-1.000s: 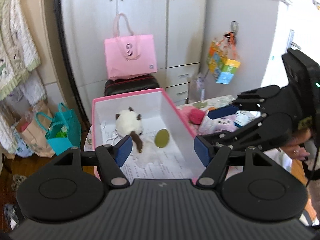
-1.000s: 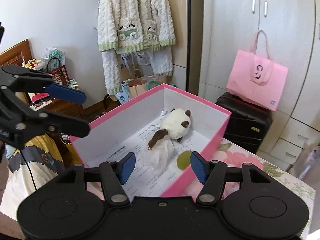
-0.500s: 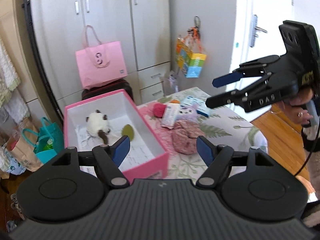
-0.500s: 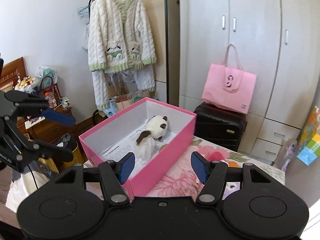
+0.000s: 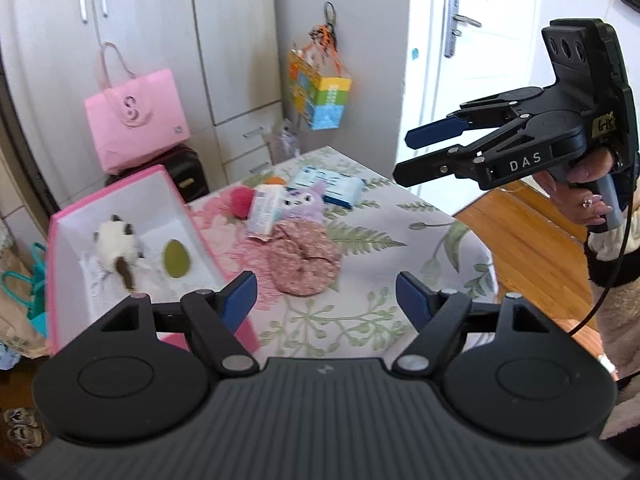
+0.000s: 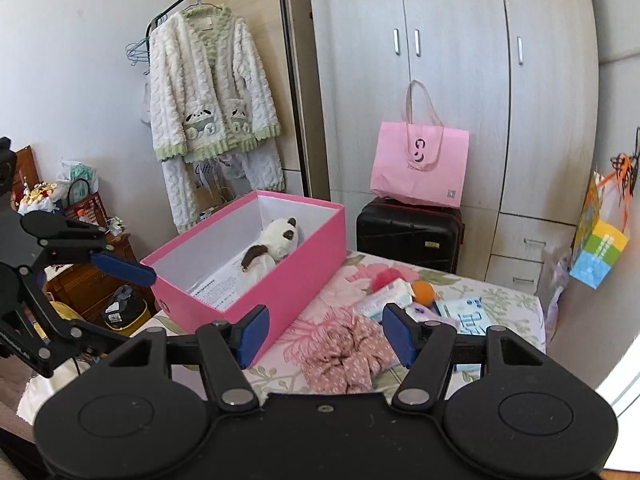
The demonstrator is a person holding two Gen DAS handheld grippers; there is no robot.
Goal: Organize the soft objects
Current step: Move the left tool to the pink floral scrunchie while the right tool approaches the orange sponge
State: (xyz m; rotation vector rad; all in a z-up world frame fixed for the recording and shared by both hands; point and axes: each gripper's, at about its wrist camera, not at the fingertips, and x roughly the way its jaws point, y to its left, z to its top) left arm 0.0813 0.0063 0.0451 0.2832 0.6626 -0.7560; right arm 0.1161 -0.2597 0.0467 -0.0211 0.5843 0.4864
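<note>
Plush toy (image 5: pixel 116 242) in pink box (image 5: pixel 64 216)

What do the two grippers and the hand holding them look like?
Both grippers, left gripper and right gripper, are black linkage frames with blue pads; the right one reads "DAS", with a black cable. The hand wears a ring and a fuzzy cream sleeve.

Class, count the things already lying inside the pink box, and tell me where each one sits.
2: a white and brown plush toy near the far end of the pink box, and a green oval pad beside it. Smaller things may be hidden beneath the toy.
</note>
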